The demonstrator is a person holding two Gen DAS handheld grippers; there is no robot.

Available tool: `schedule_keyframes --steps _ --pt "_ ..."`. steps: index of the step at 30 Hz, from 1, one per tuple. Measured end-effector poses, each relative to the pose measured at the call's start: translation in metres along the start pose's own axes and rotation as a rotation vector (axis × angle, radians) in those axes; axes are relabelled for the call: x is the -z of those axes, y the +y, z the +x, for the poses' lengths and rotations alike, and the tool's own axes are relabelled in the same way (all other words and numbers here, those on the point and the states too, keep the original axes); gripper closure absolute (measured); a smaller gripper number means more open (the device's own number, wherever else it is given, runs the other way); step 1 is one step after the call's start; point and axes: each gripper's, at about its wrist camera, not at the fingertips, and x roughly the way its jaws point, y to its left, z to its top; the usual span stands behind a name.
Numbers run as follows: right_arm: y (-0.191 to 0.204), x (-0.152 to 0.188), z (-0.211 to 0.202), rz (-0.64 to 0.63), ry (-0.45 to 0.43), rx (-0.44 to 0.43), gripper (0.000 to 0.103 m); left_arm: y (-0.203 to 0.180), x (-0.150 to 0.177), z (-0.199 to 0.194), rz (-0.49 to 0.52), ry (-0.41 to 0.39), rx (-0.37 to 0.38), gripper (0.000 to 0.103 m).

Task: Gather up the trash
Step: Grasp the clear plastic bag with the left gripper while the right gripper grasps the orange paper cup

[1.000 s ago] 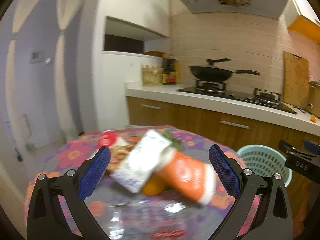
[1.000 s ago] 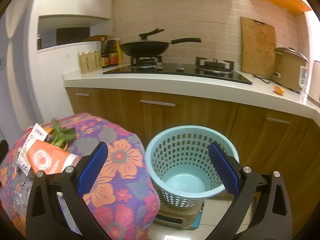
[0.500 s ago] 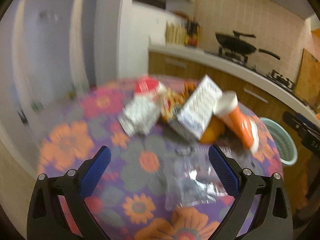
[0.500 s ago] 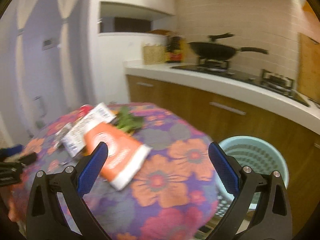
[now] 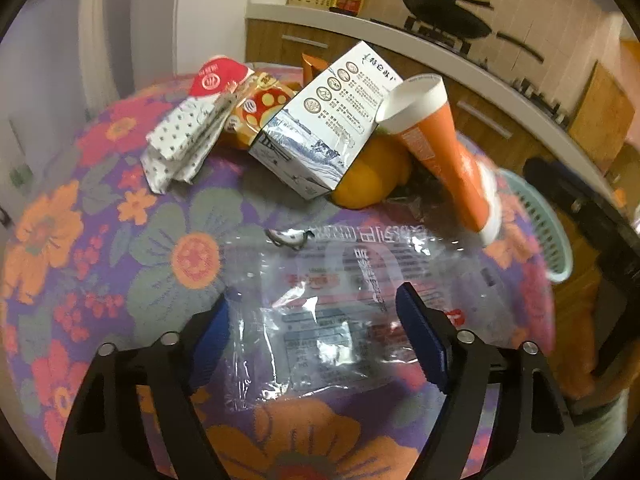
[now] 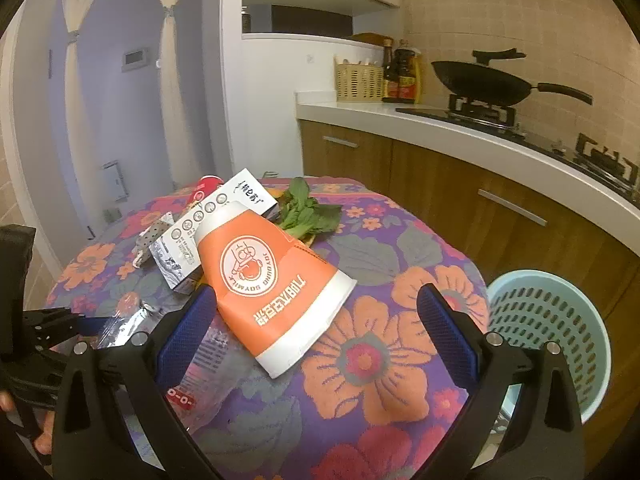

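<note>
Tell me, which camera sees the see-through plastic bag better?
The left wrist camera. There the plastic bag lies spread flat on the flowery tablecloth, filling the middle of the picture. The right wrist camera shows only a crumpled part of it, low at the left, half hidden behind the claw's finger.

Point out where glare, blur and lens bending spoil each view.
Left wrist view: glare on the clear plastic bag, blur at the basket. Right wrist view: sharper, orange cup crisp, but the counter bows from fisheye bending.
</note>
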Motion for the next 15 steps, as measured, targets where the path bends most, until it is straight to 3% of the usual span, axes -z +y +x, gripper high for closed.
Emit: schedule_keyframes --steps 3,7,12,15 --pt "0.006 -0.007 0.004 -0.033 0.004 -0.039 0.008 -0.009 0.0 0.005 0.041 -0.003 -0.085 0.052" --pt "0.028 -0.013 0.011 -0.092 0.017 -0.037 0.008 -0.01 -0.007 0.0 0.034 0.001 -0.109 0.093" --pt "0.055 -0.006 0.028 -0.17 0.07 0.006 0.018 -0.005 -0.003 -0.006 0.005 -0.019 -0.043 0.097" --pt "0.059 -0.004 0.036 -0.18 0.105 0.011 0.025 -0.002 -0.004 -0.014 0.005 -0.042 -0.045 0.099"
